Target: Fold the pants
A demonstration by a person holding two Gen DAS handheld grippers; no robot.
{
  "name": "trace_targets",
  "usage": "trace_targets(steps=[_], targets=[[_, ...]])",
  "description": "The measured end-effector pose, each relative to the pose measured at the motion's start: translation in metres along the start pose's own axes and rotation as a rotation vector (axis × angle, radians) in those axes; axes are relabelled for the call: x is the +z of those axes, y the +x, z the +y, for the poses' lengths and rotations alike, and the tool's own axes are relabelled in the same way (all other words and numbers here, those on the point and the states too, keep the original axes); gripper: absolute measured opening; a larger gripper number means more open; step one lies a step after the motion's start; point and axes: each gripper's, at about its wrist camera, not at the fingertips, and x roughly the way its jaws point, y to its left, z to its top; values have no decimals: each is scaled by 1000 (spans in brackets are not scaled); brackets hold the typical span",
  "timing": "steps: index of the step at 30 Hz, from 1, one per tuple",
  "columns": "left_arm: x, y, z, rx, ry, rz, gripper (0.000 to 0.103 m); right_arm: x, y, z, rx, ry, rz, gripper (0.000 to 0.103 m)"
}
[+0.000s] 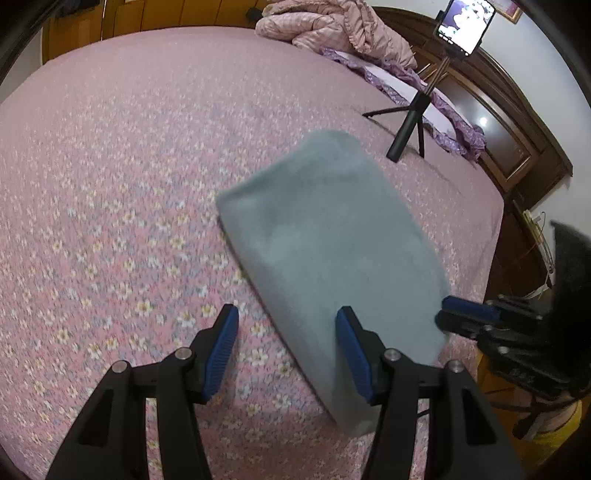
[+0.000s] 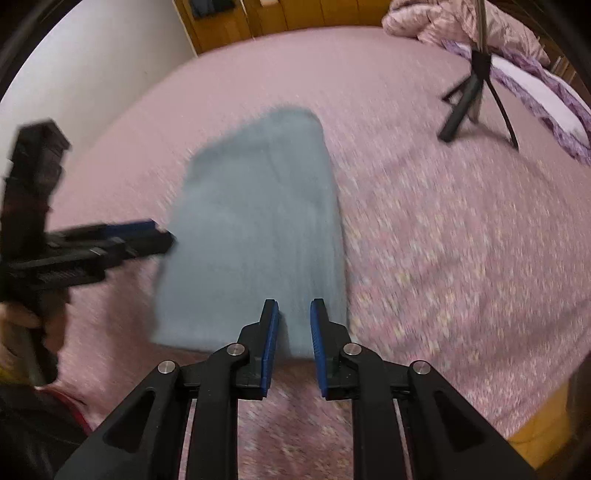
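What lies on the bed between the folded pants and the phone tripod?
Nothing: in the left wrist view only bare floral bedsheet runs between the folded pants and the tripod. The right wrist view agrees.

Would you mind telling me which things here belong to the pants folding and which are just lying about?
Belong to the job:
pants
left gripper
right gripper

Just lying about:
tripod
phone
quilt
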Motion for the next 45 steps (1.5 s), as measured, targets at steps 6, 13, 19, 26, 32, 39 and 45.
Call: trace_targets(steps=[6, 13, 19, 26, 32, 39, 45], targets=[[-9, -3, 3, -44, -34, 9, 63, -9, -12, -5, -4, 29, 17, 19], [-9, 0, 2, -108, -84, 9, 68, 22, -35, -9, -46, 72, -119, 54], [-3, 16, 0, -100, -114, 27, 70, 37, 0, -10, 34, 107, -59, 54], [0, 25, -2, -86, -105, 7, 75, 36, 32, -22, 109, 171, -21, 71], [4, 32, -9, -67, -83, -4, 79, 30, 35, -22, 133, 141, -61, 84], [4, 33, -9, -67, -75, -3, 79, 27, 31, -16, 134, 125, -52, 88], [2, 33, -5, -73, -77, -5, 81, 12, 23, -18, 136, 131, -76, 88]])
